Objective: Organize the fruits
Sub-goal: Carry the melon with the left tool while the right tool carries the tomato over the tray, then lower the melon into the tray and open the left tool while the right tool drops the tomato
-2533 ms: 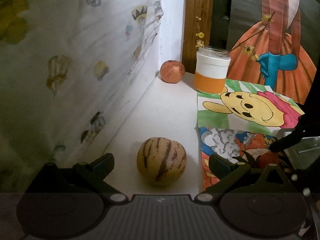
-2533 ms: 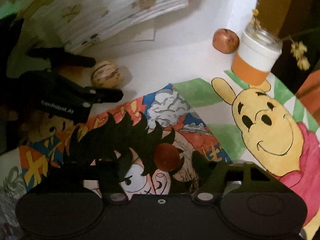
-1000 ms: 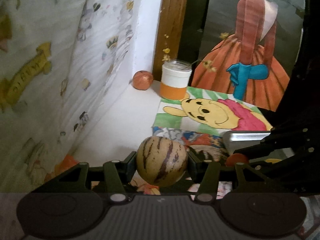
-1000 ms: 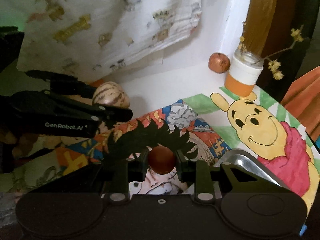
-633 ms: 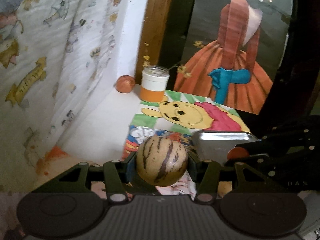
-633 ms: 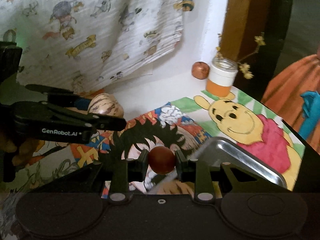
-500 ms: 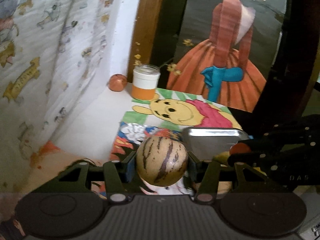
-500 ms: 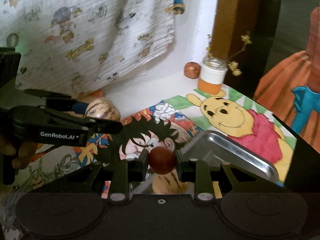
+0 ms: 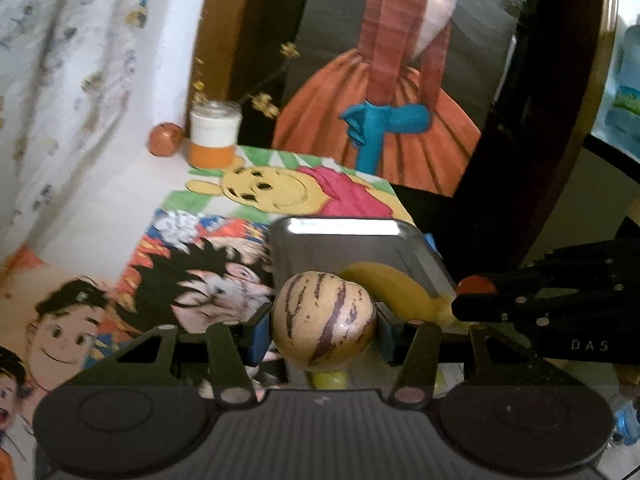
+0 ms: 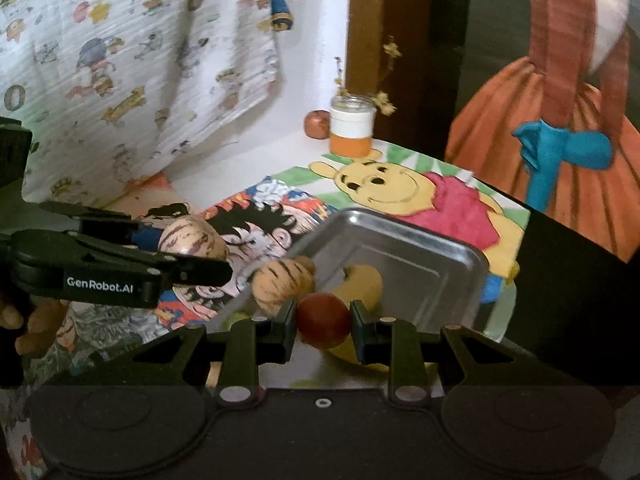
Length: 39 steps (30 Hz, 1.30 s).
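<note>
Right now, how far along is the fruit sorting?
Partly done. The metal tray already holds a yellow fruit. In hand: the left tongs grip a striped melon, and the right tongs grip a small red fruit, both near the tray. Left: setting these down and fetching the reddish fruit beside the jar.

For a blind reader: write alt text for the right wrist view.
The right gripper clamps a small red fruit above a metal tray holding a yellow fruit. At left, the left gripper carries a striped melon over cartoon posters.
</note>
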### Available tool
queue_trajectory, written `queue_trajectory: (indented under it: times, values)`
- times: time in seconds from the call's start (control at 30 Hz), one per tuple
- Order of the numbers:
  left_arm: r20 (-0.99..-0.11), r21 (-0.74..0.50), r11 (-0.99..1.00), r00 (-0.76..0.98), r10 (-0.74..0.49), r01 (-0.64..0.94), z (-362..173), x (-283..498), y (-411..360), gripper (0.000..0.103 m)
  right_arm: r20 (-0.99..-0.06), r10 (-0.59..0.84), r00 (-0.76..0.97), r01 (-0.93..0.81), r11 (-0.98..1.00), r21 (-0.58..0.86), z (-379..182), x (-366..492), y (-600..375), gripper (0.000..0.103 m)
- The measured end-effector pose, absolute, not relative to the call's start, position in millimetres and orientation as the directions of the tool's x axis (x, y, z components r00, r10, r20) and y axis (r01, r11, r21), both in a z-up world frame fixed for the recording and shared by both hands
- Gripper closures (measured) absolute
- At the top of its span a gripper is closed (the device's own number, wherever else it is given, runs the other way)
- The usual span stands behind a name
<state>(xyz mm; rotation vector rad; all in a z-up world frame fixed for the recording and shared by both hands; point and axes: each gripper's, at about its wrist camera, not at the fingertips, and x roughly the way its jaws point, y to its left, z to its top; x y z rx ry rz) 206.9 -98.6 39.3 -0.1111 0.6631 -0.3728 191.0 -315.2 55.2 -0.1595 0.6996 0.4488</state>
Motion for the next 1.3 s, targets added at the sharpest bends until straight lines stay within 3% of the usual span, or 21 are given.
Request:
queue_trajectory:
  times: [0.57,1.3]
  values:
    - [-0.663,-0.197,0.921,0.647,-0.378,0.336,8.5,206.9,-137.4,0.046,-0.667,0.326,0.67,-0.374,0.924,0.076,12.8,163.6,-348.2,0.073]
    - [-0.665,-0.128,0.919,0.655,-0.359,0.374,5.8,214.3,-160.0,0.046,-0.678,0.301,0.671,-0.341,0.937,0.078,-8.2,163.0,-354.7,0.073]
